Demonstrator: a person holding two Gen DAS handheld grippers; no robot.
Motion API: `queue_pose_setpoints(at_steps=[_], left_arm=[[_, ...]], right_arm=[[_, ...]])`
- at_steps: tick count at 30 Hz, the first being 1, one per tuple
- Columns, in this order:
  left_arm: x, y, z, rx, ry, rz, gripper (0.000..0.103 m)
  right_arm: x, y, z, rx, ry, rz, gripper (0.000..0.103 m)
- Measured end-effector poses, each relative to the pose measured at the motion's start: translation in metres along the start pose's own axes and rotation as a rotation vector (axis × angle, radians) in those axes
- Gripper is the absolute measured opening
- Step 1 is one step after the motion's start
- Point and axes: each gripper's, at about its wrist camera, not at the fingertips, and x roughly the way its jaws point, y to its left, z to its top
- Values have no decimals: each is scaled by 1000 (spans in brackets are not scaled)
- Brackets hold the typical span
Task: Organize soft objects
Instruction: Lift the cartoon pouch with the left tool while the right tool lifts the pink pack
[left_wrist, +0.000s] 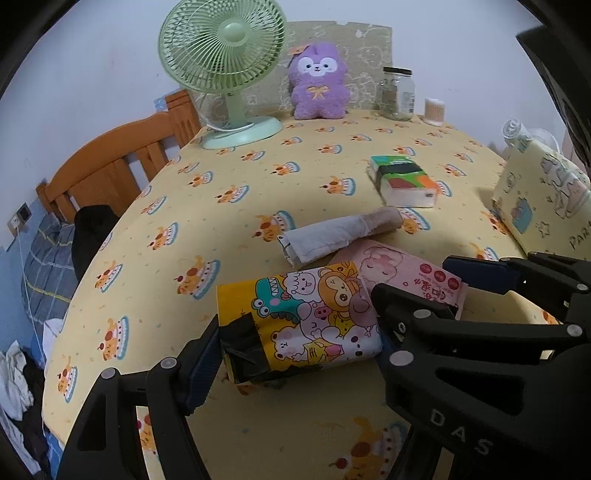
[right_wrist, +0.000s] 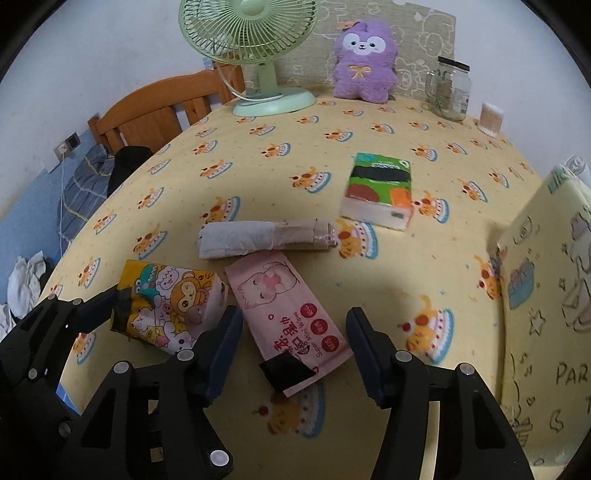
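Observation:
My left gripper (left_wrist: 295, 332) is closed around a yellow cartoon tissue pack (left_wrist: 299, 321), its jaws pressing both ends; the pack also shows in the right wrist view (right_wrist: 166, 310). My right gripper (right_wrist: 291, 332) is open, its jaws either side of a pink wet-wipes pack (right_wrist: 291, 317) lying on the yellow tablecloth (right_wrist: 258, 166). The pink pack also shows in the left wrist view (left_wrist: 402, 273). A grey rolled cloth (right_wrist: 262, 238) lies just beyond. A green tissue pack (right_wrist: 380, 190) lies farther back. A purple plush toy (right_wrist: 364, 61) sits at the far edge.
A green desk fan (right_wrist: 258, 40) stands at the back left. A glass jar (right_wrist: 450, 88) and a cotton-swab tub (right_wrist: 491, 118) stand at the back right. A yellow patterned cushion (right_wrist: 546, 295) stands at the right. A wooden bed frame (right_wrist: 159, 110) lies beyond the left edge.

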Motion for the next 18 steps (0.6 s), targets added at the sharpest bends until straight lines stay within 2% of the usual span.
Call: queue_pose_setpoints(at_steps=[2,4,7,18], left_arm=[[2,2,1,0,0,-1,78],[3,1,2,3,0,-4,78],[3,0,2,3,-4,-3,78],[-10,-21,1,7,-24,-59,77]], right_arm=[[4,2,4,-6,-5,-11,62],[6,4,6,-15,-7,-28,54],[5,4,5,-11,-12,-30,48],[-19,-13,-10,51,-47,-65,45]])
